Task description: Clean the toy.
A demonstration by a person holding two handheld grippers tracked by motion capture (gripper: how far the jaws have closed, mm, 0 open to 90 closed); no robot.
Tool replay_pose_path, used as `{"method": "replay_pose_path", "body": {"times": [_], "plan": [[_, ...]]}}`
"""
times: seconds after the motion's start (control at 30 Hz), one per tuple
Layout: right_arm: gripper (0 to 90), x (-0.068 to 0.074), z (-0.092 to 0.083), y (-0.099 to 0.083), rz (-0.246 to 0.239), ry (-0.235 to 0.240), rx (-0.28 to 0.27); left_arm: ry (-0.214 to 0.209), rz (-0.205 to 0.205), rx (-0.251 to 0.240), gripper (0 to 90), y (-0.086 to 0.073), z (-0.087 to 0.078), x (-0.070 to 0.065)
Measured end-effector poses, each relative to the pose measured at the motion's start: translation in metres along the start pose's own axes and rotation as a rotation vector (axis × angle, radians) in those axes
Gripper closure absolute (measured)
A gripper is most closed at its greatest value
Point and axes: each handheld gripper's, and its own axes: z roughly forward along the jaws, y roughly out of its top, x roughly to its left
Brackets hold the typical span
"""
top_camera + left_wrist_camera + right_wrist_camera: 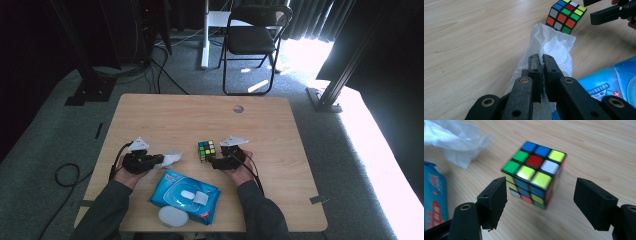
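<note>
Cube (535, 173) is being approached just ahead of the wide-open, empty right gripper (540, 200), while a wipe (554, 47) is being pinched by the closed left gripper (540, 65).

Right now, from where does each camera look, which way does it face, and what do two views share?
High view: sits above the person's side, faces forward and down on the table; both forearms, left gripper and right gripper show.
Left gripper view: rides the left gripper, looks along its shut jaws at the white wipe they pinch.
Right gripper view: rides the right gripper, looks between its open jaws at the cube.
Shared: cube, wipe and blue wipes pack appear in all three.
</note>
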Motion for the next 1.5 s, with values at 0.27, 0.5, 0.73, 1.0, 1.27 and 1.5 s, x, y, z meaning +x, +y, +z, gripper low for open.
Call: {"method": "replay_pose_path", "body": {"times": [0.27,0.5,0.73,1.0,1.27,1.5], "plan": [[21.1,0.013,0.015,0.009,-0.009,-0.015,-0.002,-0.001,-0.002,-0.001,86.3,0.000,0.000,0.000],[19.9,0.017,0.025,0.016,-0.012,-0.039,0.005,-0.004,-0.003,0.003,86.4,-0.001,0.000,0.001],[21.6,0.012,0.033,0.009,-0.014,-0.044,0.044,-0.006,-0.007,0.004,86.4,-0.001,0.000,0.001],[22.2,0.010,0.044,0.007,-0.011,-0.036,0.037,-0.010,-0.009,0.003,86.3,-0.001,0.001,0.001],[25.0,0.010,0.055,0.004,-0.026,-0.044,0.049,-0.014,-0.010,0.003,86.3,-0.001,0.001,0.002],[32.9,0.004,0.053,0.003,-0.024,-0.019,0.026,-0.014,-0.013,0.002,86.3,-0.002,0.001,0.003]]}}
